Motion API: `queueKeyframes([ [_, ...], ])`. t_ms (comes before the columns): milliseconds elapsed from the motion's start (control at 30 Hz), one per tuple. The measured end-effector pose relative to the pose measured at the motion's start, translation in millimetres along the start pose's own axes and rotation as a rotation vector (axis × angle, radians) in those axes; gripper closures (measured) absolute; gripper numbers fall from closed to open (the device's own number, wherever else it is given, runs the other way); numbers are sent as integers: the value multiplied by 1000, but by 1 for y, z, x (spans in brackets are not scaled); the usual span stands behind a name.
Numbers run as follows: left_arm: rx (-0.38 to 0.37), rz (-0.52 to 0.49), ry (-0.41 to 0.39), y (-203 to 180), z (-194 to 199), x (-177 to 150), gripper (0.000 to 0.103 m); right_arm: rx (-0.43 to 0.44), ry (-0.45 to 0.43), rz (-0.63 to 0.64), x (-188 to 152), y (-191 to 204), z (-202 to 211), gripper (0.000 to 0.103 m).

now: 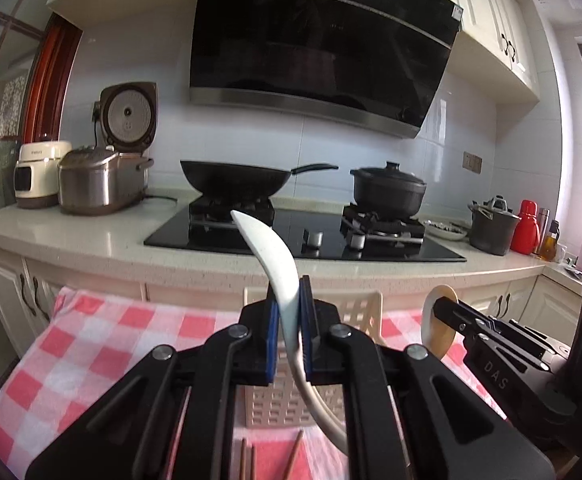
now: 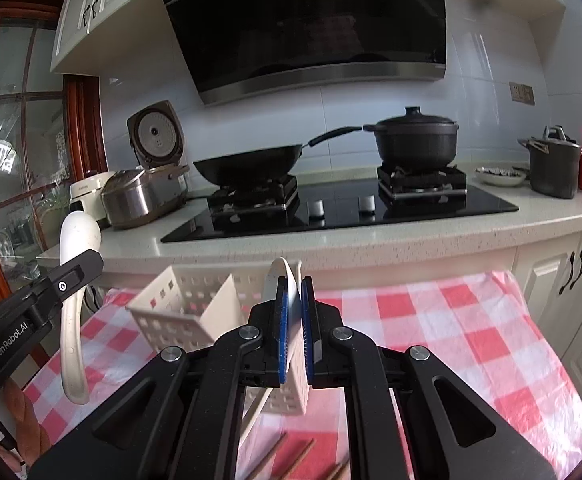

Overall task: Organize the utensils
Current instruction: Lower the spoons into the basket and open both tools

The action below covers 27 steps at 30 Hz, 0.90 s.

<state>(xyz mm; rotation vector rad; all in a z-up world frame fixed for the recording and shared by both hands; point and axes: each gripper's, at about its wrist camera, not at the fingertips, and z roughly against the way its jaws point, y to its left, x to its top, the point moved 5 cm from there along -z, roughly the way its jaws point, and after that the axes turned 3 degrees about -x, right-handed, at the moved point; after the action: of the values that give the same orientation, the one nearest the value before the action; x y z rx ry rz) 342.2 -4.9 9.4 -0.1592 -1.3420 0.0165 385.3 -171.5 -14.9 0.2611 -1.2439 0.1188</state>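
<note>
**Both grippers loaded, spoons up over the caddy — drop them in clean**

Left gripper (image 1: pixel 289 320) is clamped on a white rice paddle (image 1: pixel 275 256), pads pinching it partway along its length; the blade sticks up and forward, the handle curves down below the jaws. Right gripper (image 2: pixel 293 316) is clamped on a white spoon (image 2: pixel 281 280), held edge-on, only its rounded top showing above the pads. In the left view that same spoon looks like a pale disc at the right gripper's tip.

Both hang in the air above the red-and-white checked cloth (image 2: pixel 451 320), near the cream perforated utensil caddy (image 2: pixel 179 312), which has a divider wall inside. Wooden chopsticks (image 1: pixel 293 456) lie on the cloth just in front of the caddy, not yet picked.

Judgement on doing this step well:
- Go one hand at a time; the two grippers sit close together and could knock each other over the caddy.
- Tilt the paddle so its handle end goes in first, on one side of the divider.
- Lower until the end is inside the walls before loosening; a high release may bounce out or tip the light caddy.
- Which compartment suits which utensil, cannot tell.
</note>
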Motion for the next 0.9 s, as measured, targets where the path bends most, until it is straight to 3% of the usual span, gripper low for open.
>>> queueKeyframes([
  [267, 14, -8, -34, 2, -27, 18, 94, 15, -104, 53, 29, 9, -19, 95],
  [600, 7, -26, -33, 5, -69, 39, 94, -15, -155, 35, 69, 3, -56, 95],
  [900, 34, -1, 6, 23, -106, 14, 94, -38, -141, 104, 49, 8, -86, 95],
])
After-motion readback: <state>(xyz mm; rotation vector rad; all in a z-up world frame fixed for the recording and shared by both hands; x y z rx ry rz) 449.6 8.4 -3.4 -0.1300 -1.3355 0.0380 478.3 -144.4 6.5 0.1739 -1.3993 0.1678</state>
